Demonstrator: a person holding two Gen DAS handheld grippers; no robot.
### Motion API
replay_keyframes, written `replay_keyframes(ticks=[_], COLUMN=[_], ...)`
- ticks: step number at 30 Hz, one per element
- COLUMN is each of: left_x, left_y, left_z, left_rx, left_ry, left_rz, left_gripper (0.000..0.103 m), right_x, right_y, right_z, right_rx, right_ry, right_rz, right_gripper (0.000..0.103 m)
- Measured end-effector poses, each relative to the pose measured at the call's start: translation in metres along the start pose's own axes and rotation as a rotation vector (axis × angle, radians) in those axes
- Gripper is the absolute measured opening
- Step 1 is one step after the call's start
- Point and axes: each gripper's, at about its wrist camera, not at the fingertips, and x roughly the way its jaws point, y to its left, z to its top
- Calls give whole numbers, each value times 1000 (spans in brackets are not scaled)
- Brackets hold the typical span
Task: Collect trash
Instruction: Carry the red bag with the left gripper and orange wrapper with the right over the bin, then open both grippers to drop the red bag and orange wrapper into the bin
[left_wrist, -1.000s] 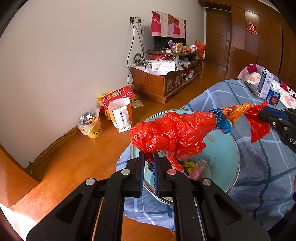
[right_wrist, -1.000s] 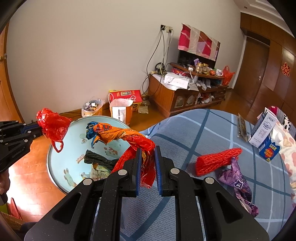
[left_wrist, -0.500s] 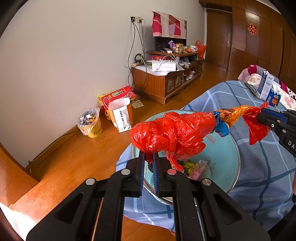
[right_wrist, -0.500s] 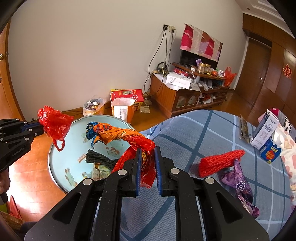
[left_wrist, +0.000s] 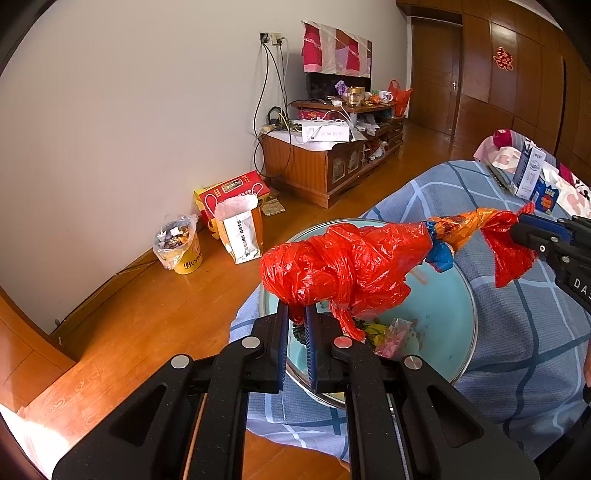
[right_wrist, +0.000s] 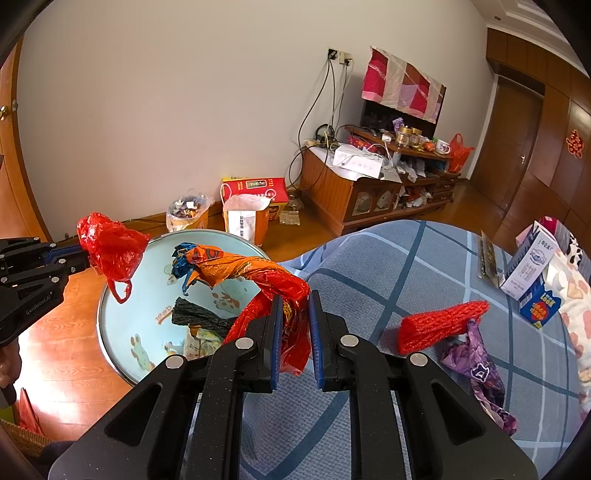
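Note:
My left gripper (left_wrist: 296, 314) is shut on a crumpled red plastic bag (left_wrist: 343, 273), which hangs above the near rim of a light-blue basin (left_wrist: 443, 306). In the right wrist view this left gripper (right_wrist: 83, 254) and its red bag (right_wrist: 110, 247) show at the left. My right gripper (right_wrist: 295, 301) is shut on a long orange-red wrapper (right_wrist: 236, 266) with a blue end, stretched over the basin (right_wrist: 147, 295). The left wrist view catches that right gripper (left_wrist: 517, 227) at the right edge. A black mesh piece (right_wrist: 199, 317) and small wrappers lie in the basin.
On the blue checked cloth (right_wrist: 369, 266) lie a red foam mesh sleeve (right_wrist: 439, 325) and a purple wrapper (right_wrist: 476, 358); cartons (right_wrist: 532, 266) stand at the far right. On the wooden floor are a yellow bin (left_wrist: 181, 247), a white bag (left_wrist: 240, 232) and a TV cabinet (left_wrist: 321, 162).

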Motion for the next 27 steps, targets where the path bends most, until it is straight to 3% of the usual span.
replay_keyframes(ticks=[15,16,18,20,25,27], left_x=[0,0,0,-1,2,3], left_y=[-1,-2,-1,-2,-4,-4], left_z=[0,0,0,-1,-3,-3], left_rx=[-2,-4,-12,-10,-10,-17], left_ry=[5,6,4,1,9,7], left_rz=[-10,-10,-7,-6,-8,-3], left_gripper=[13,17,40,42,51,64], right_x=[2,3,6,7,8,7], right_y=[4,4,6,8,8,8], right_z=[1,1,0,-2,-7,-9], right_rx=[-11,-10,-14,-14,-4,-1], right_ry=[5,7,13,10,15,13], right_rz=[18,25,41,45,54,50], right_gripper=[18,19,25,35,47,53])
